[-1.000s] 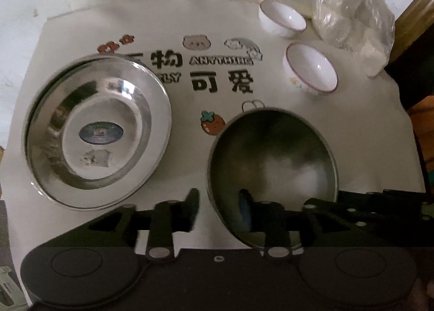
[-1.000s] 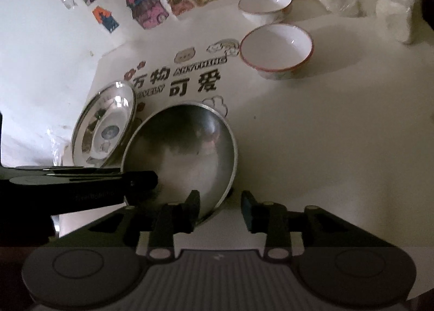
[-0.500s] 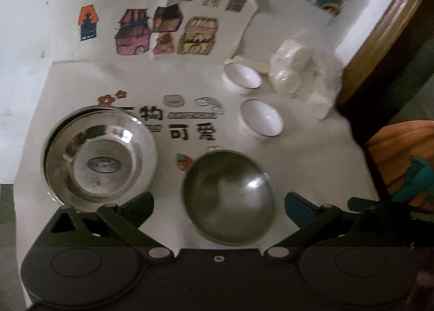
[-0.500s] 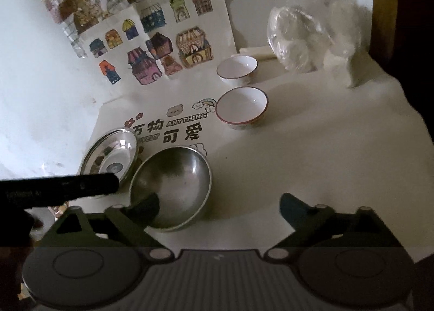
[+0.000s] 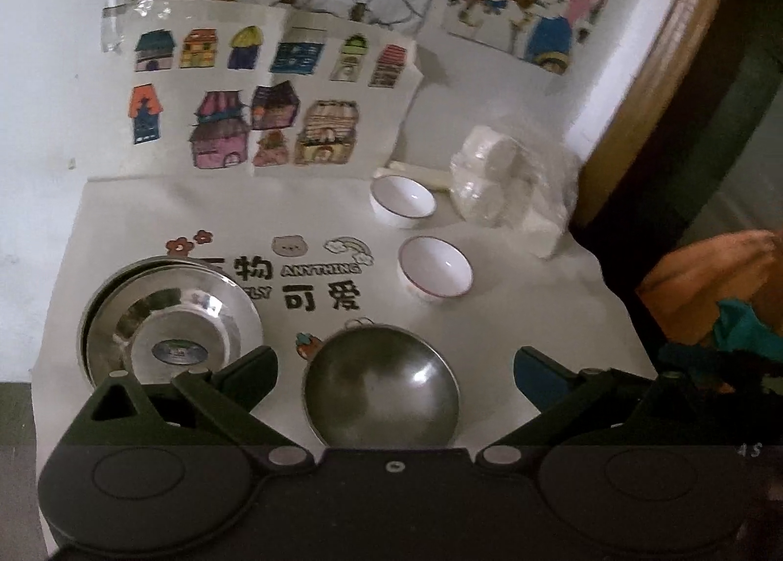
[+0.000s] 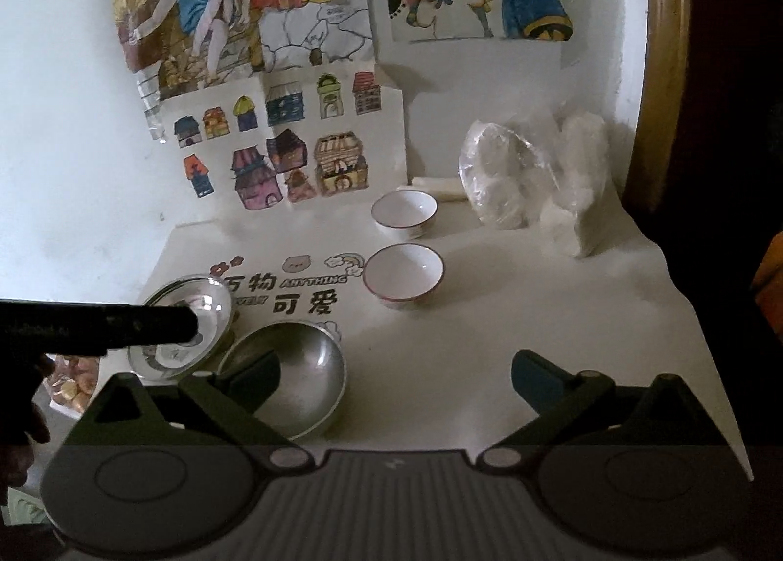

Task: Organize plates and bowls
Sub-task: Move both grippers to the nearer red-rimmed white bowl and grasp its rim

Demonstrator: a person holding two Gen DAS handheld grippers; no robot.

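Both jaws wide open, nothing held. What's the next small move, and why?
Probably move the right hand-held gripper toward the nearer white bowl to nest it with the farther white bowl. The two white bowls sit apart, while the steel plates are already stacked and the steel bowl rests alone on the cloth.

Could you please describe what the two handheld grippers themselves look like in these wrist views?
Both are black plastic. The left gripper has a smooth, wide body with two round raised discs, silver pivot pins and triangular linkage arms that end in blocky fingers; the right-hand finger's pad looks bluish. The right gripper matches it, but its body's middle is ribbed with fine lines. No cables or sleeves show.
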